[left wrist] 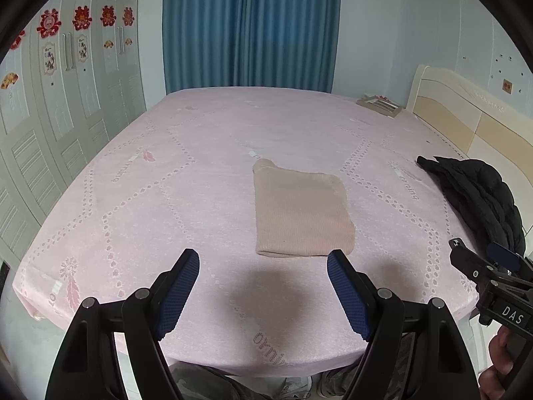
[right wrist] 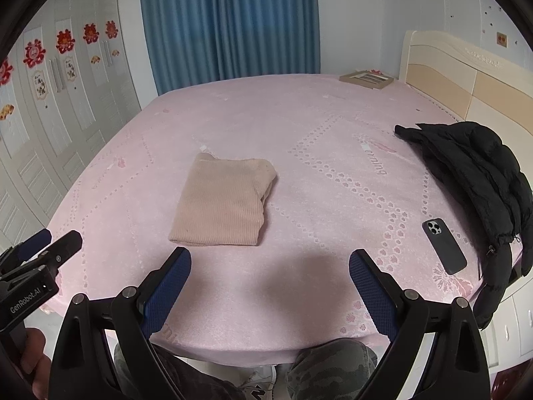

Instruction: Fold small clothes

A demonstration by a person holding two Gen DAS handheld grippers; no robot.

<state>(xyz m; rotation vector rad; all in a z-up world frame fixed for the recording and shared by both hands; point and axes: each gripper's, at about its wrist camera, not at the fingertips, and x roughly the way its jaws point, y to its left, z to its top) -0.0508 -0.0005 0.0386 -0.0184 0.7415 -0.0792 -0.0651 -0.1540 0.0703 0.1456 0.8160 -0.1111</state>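
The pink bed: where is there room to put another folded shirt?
The pink bedsheet is bare left of the folded beige knit garment, toward the white wardrobe, and behind it toward the blue curtain. The right edge is crowded: dark phone, black puffer jacket.

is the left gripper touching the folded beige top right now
Apart. In the left wrist view the left gripper hangs open short of the folded beige top, with bare pink bed cover between its fingertips.

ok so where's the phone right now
The phone shows only in the right wrist view, lying on the pink bed at the right, beside the black jacket.
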